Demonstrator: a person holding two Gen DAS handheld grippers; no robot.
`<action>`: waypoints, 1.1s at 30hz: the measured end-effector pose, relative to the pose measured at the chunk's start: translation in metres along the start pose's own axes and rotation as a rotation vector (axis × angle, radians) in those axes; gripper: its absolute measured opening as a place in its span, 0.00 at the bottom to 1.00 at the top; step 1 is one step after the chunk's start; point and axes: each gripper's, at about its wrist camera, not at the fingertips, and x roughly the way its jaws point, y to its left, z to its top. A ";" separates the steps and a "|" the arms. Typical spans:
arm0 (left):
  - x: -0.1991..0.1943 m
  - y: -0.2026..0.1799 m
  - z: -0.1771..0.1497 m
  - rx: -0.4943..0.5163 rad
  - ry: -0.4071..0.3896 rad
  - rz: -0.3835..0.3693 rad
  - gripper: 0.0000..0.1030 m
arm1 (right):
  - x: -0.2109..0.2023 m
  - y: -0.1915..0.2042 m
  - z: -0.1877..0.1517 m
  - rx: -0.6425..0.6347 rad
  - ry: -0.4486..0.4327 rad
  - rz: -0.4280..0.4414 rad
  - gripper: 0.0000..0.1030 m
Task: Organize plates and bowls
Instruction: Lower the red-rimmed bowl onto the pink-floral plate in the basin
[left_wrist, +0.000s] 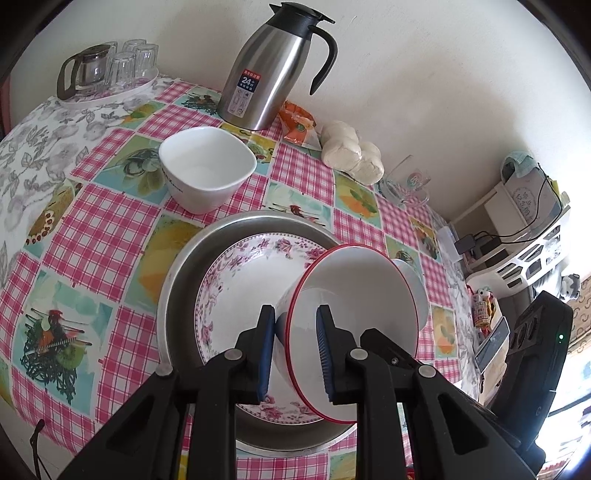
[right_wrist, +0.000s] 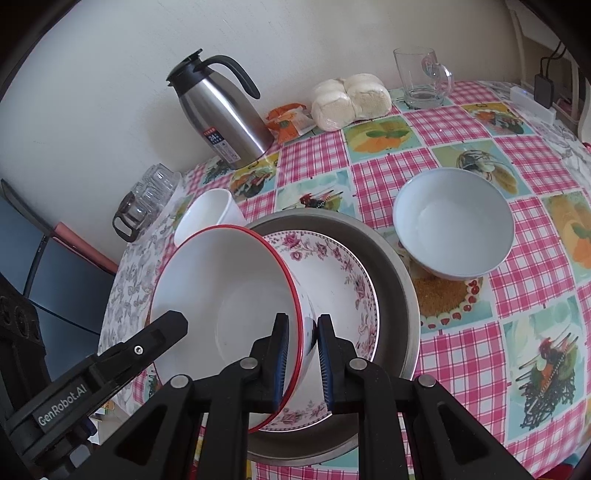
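Observation:
A white bowl with a red rim (left_wrist: 354, 317) (right_wrist: 236, 317) is held tilted above a floral plate (left_wrist: 251, 280) (right_wrist: 332, 273), which lies in a metal basin (left_wrist: 177, 295) (right_wrist: 399, 295). My left gripper (left_wrist: 295, 350) is shut on one side of the bowl's rim, one pad inside and one outside. My right gripper (right_wrist: 301, 358) is shut on the opposite side of the rim in the same way. A square white bowl (left_wrist: 207, 166) (right_wrist: 210, 214) stands beyond the basin. A round pale bowl (right_wrist: 454, 221) stands on the table to the right of the basin.
A steel thermos jug (left_wrist: 273, 66) (right_wrist: 221, 114), a snack packet (left_wrist: 299, 122), wrapped buns (left_wrist: 351, 151) (right_wrist: 351, 99) and a glass mug (right_wrist: 421, 77) stand along the wall. A tray with glasses and a teapot (left_wrist: 107, 70) sits at the far left corner.

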 end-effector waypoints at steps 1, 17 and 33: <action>0.001 0.001 0.000 -0.003 0.002 0.001 0.21 | 0.001 0.000 0.000 0.002 0.004 -0.002 0.17; 0.007 0.005 0.004 -0.006 0.005 0.035 0.21 | 0.019 0.002 0.003 0.015 0.032 -0.020 0.17; 0.016 0.012 0.010 -0.030 0.011 0.033 0.21 | 0.030 0.002 0.009 0.030 0.033 -0.010 0.17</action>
